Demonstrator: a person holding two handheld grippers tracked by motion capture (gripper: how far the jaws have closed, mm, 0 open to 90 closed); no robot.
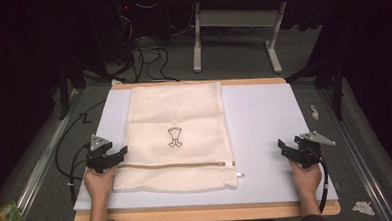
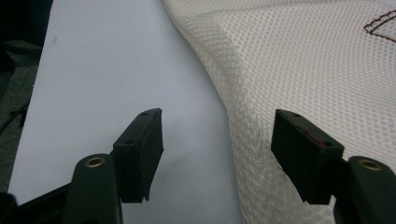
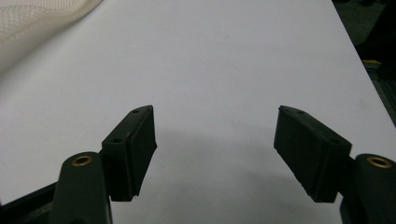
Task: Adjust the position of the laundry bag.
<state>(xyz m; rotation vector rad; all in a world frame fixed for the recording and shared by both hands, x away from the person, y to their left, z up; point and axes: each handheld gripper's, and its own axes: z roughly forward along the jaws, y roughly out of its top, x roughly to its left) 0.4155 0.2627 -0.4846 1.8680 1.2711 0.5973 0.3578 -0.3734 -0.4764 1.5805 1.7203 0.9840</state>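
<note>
Both tools sit low at the near edge of the table with their jaws spread wide and nothing between them: the left gripper is right at the left border of the mesh laundry bag, one jaw over the cloth and the other over the bare white mat, while the right gripper hangs well apart from the bag over empty mat. The bag lies flat, lengthwise down the middle-left of the mat, its zipper running across near the front with the pull tab poking out at the right corner. The weave looks thin and slack, so I'd guess a pinch could catch one layer only, or drag and wrinkle the whole bag across the smooth mat. The right tool has a long reach to that small tab and might miss it. Nothing blocks either path; cables lie on the floor beyond, and a wrapper sits off the table.
</note>
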